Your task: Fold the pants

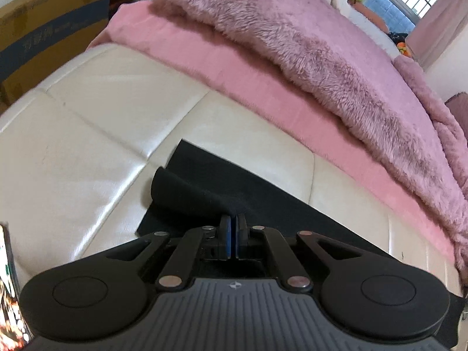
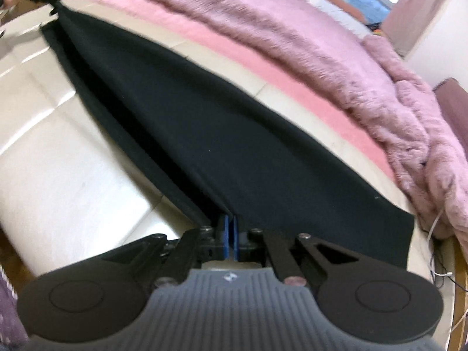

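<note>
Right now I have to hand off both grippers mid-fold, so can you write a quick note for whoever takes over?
Left gripper: shut on the black pants, lifting one end into a curl.
Right gripper: shut on the pants at the opposite end; cloth stretched taut between the two.
Pants lie lengthwise on the cream cushion, beside the pink blanket.
Done: both ends gripped, cloth partly raised.
Left: bring the ends together, lay flat, release.
</note>
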### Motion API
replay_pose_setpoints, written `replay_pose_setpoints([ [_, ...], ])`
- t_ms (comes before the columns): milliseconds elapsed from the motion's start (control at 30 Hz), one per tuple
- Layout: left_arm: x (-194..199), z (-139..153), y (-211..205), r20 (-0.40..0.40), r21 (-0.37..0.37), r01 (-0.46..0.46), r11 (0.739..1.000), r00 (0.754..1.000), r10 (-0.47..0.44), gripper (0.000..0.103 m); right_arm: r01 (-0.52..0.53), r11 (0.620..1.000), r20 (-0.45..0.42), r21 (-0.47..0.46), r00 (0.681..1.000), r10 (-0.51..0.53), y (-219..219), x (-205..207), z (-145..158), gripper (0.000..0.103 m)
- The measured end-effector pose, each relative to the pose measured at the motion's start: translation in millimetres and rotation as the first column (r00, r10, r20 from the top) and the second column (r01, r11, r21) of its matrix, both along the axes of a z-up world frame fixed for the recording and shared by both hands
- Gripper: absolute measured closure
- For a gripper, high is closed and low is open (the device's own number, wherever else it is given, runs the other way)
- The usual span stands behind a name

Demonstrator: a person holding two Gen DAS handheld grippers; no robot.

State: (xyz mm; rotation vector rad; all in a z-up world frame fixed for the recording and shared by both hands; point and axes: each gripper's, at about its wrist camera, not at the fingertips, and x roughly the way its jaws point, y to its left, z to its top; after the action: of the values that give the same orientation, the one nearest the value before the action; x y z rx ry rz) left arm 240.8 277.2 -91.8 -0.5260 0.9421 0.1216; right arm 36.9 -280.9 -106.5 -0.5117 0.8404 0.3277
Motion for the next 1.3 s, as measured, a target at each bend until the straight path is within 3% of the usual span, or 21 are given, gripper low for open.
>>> replay_pose_setpoints([
  [100,-10.6,8.9,8.1,0.023,-0.063,-0.02,0.998,1.0,0.021,0.101,0.016,1.0,-0.006,0.015,1.0,-0.016,-0.6,0.6,-0.9,0.103],
  [167,-19.9,21.4,12.8,0.084,-0.094,-0.019,0.995,0.996,0.027,0.101,0.08,0.991,0.054,0.108,0.995,-0.086,-7.1,2.4,14.4,0.103],
  [233,-20.9,18.1,10.3,0.037,-0.022,0.017,1.0,0.999,-0.016,0.101,0.115,0.977,0.061,0.177,0.99,-0.127,-15.2,2.5,23.1,0.103],
  [400,-24.8,-12.0,6.9,-0.078,0.014,0.065,0.998,0.995,-0.064,0.101,-0.074,0.997,-0.022,0.038,0.997,0.075,-6.2,-13.7,-4.1,0.103],
  [700,-25.2,-28.6,4.8,-0.188,0.042,0.104,0.994,0.978,-0.094,0.1,-0.174,0.984,-0.152,-0.02,0.974,0.169,-2.5,-1.8,-24.9,0.103],
  [833,-26.4,-26.8,8.2,-0.204,0.036,0.108,0.994,0.974,-0.098,0.093,-0.18,0.983,-0.167,-0.034,0.971,0.171,1.8,8.4,-25.0,0.103],
  [900,-29.4,-26.6,15.1,-0.19,-0.003,0.075,0.997,0.979,-0.074,0.088,-0.183,0.982,-0.166,-0.042,0.971,0.174,1.9,8.9,-24.0,0.103],
  [967,-34.9,-27.4,26.4,-0.149,-0.08,0.013,0.997,0.988,-0.025,0.075,-0.173,0.984,-0.166,-0.044,0.972,0.163,2.9,8.8,-26.2,0.103],
  [1067,-42.8,-31.4,45.1,-0.099,-0.186,-0.103,0.977,0.991,0.086,0.065,-0.145,0.989,-0.168,-0.038,0.976,0.137,4.0,8.6,-28.1,0.103],
  [1200,-47.2,-39.6,54.0,-0.078,-0.216,-0.179,0.96,0.983,0.165,0.066,-0.136,0.99,-0.173,-0.033,0.977,0.128,4.8,5.4,-27.0,0.101],
  [1233,-48.4,-40.3,53.1,-0.073,-0.216,-0.178,0.96,0.983,0.166,0.071,-0.132,0.991,-0.172,-0.033,0.977,0.124,5.9,5.0,-26.8,0.102],
  [1267,-49.0,-40.9,51.5,-0.067,-0.207,-0.18,0.962,0.983,0.17,0.091,-0.127,0.991,-0.172,-0.033,0.978,0.12,6.0,5.0,-26.9,0.103],
  [1300,-49.2,-39.5,49.2,-0.058,-0.181,-0.178,0.967,0.984,0.17,0.098,-0.123,0.992,-0.171,-0.032,0.978,0.116,5.7,5.0,-26.5,0.103],
])
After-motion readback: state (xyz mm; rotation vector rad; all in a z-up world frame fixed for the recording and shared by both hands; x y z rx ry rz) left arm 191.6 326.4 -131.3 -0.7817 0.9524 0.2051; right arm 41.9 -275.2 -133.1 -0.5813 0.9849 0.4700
